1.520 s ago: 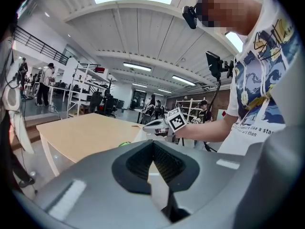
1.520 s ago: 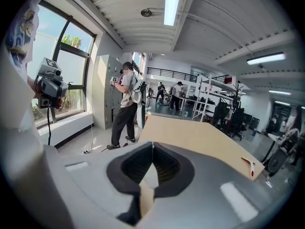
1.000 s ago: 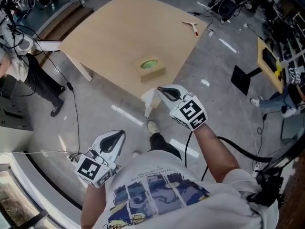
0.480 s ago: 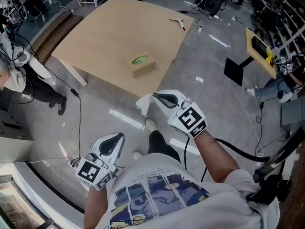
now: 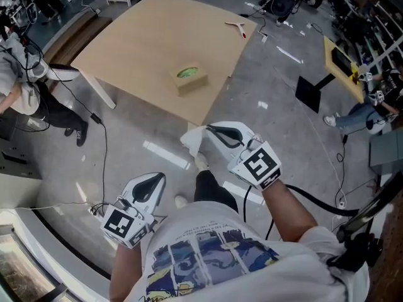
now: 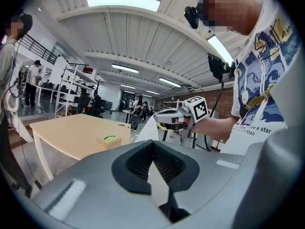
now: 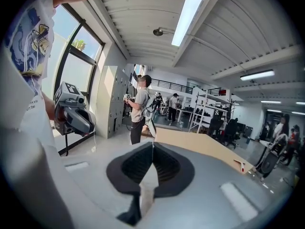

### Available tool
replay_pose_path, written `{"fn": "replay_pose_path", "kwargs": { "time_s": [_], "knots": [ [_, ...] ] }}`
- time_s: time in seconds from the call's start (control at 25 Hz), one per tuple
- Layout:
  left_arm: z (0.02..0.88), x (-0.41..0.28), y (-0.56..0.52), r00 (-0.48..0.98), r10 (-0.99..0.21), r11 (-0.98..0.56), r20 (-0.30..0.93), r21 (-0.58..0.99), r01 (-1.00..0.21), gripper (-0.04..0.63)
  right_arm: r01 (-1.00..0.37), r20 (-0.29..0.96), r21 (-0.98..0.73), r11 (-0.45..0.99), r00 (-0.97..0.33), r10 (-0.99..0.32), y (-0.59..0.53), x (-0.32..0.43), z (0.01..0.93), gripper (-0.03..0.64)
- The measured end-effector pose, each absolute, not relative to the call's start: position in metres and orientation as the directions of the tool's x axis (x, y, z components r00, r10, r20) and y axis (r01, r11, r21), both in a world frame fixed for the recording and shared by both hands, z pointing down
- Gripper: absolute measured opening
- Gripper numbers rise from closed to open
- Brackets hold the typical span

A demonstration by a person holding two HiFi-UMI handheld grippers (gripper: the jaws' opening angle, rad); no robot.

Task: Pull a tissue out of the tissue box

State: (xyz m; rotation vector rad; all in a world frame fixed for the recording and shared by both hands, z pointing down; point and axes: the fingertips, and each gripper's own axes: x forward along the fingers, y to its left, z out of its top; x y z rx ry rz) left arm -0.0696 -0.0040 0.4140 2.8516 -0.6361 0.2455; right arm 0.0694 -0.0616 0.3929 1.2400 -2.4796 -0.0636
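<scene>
A small tan tissue box (image 5: 189, 78) with a green opening sits on the light wooden table (image 5: 138, 36), well ahead of both grippers. My right gripper (image 5: 209, 129) is held off the table's near corner, over the floor, and is shut on a white tissue (image 5: 191, 139) that hangs from its tip. In the right gripper view the tissue (image 7: 148, 182) is pinched between the closed black pads. My left gripper (image 5: 155, 180) hangs lower at the left, over the floor, jaws together with nothing in them. The left gripper view shows the box (image 6: 109, 140) and the right gripper (image 6: 163, 123) with its tissue.
A red-and-white tool (image 5: 237, 26) lies at the table's far corner. A person (image 5: 25, 87) stands left of the table among floor cables. A black stand (image 5: 310, 93) and equipment racks sit to the right. My own shoe (image 5: 200, 163) is below the tissue.
The right gripper has risen toward the camera, still holding the tissue. The left gripper has shifted only slightly. The bystander at the left has come further into view.
</scene>
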Motion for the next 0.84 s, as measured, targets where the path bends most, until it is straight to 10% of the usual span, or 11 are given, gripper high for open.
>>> {"fn": "replay_pose_path", "kwargs": {
  "time_s": [0.84],
  "knots": [
    [0.424,-0.061,-0.016,0.893,-0.402,-0.883,0.200,0.175,-0.436,0.005,-0.783,0.263,0.188,0.593,-0.541,-0.799,-0.069,0.077,0.375,0.003]
  ]
}}
